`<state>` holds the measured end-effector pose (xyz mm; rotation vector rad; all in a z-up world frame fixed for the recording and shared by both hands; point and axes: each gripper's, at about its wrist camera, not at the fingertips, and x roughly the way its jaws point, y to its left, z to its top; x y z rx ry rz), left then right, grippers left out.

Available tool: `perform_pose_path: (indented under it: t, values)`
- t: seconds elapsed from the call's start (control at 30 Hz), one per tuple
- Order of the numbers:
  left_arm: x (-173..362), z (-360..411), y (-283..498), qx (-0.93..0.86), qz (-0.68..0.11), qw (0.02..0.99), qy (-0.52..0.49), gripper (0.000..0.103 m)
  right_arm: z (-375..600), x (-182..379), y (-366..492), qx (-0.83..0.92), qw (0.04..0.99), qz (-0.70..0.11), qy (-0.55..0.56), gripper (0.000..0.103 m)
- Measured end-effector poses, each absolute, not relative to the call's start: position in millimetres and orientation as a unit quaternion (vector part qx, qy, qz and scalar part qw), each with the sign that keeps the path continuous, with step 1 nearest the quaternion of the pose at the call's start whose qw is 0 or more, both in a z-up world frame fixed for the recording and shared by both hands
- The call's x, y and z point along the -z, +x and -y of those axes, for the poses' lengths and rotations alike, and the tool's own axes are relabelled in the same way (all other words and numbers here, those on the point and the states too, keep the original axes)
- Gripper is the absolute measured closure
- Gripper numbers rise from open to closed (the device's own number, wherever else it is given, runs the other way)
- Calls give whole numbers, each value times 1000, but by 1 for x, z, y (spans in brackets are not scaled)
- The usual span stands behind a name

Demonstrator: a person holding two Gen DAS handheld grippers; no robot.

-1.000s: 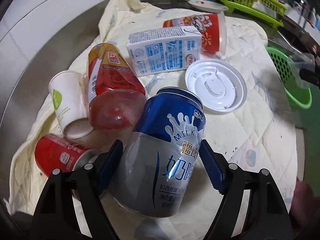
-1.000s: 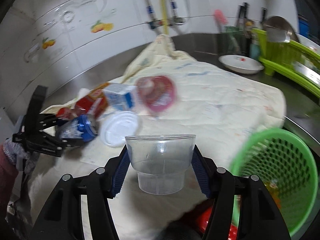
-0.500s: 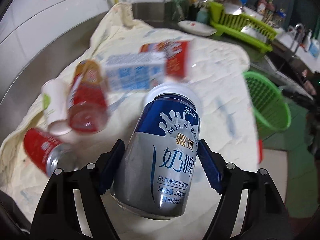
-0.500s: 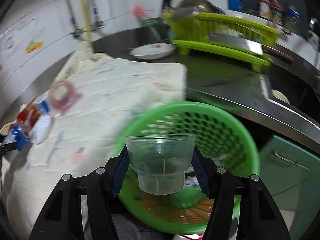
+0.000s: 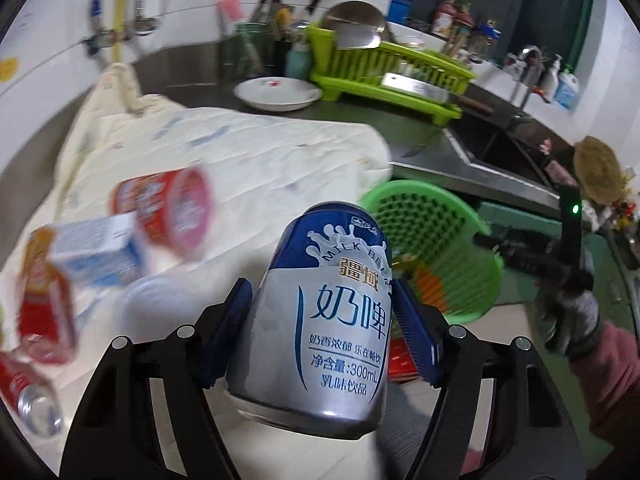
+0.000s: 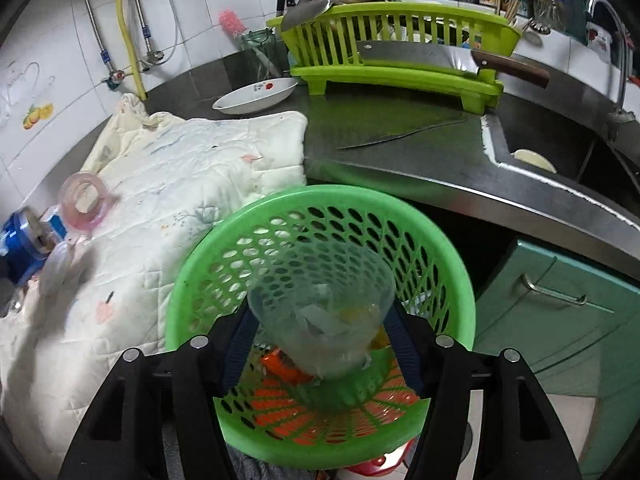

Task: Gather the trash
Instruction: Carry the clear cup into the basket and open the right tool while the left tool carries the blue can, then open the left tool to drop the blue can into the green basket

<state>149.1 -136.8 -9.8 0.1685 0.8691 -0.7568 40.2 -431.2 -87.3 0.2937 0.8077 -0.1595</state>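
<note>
Blue and silver, the milk beer can sits clamped between the blue pads of the left gripper, tilted with its top away from the camera; the jaws are closing on it. Ahead and to the right of this gripper stands the green perforated basket, with orange and red trash visible through its holes. Ahead and to the left, on the cream quilted cloth covering the tabletop, lie a red-and-white yogurt cup, a blue-and-white milk carton, a red bottle and a red can, all blurred. At the far right, a gloved hand with a pink sleeve holds the other gripper.

The right gripper is directly above the basket, pointing down into it. A clear plastic cup, blurred, is between its blue pads, and the jaws are opening; the right pad shows a gap beside the cup, so the grip looks released. Beyond this gripper, past the basket, the steel tabletop carries a green dish rack with a cleaver resting on it, and a white dish.
</note>
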Motion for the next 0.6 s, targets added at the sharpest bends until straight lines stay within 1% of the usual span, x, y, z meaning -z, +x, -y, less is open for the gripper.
perform_pose_path:
  t: [0.1,0.33,0.6]
  values:
    - [11,168,149,375,-409,828,82,35,430,83,34,78,913,-379,132,35]
    - [19,231,150,405,-416,810,81,38,441,72,9,78,922,-353,137,35]
    - [52,283,155,416,-448,787,80,39,460,67,-19,87,925,-334,157,33]
